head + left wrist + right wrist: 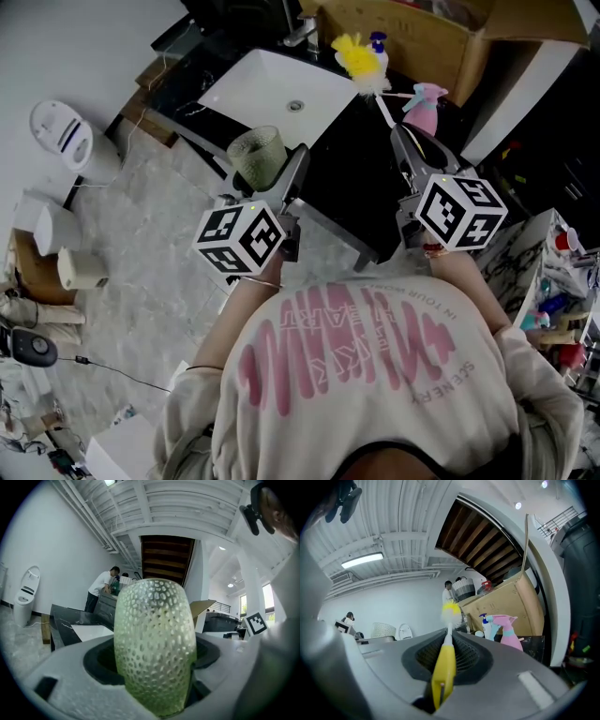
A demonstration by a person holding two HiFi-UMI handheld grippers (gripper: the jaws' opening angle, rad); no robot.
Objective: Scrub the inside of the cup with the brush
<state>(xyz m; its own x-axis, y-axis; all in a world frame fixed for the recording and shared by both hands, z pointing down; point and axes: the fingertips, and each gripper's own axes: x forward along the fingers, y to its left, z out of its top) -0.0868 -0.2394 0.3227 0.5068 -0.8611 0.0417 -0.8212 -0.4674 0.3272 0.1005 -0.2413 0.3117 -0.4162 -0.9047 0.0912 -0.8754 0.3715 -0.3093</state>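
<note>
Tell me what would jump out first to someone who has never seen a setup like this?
The left hand-held gripper clamps a green dimpled cup near the white sink, while the right hand-held gripper clamps a yellow-handled brush, its fluffy head up near a pink spray bottle. Each carries a bold black-and-white marker cube, just in front of the person's pink-printed shirt.

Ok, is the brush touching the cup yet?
Apart. The head view shows the brush held well right of the cup, with the white sink showing between them.
</note>
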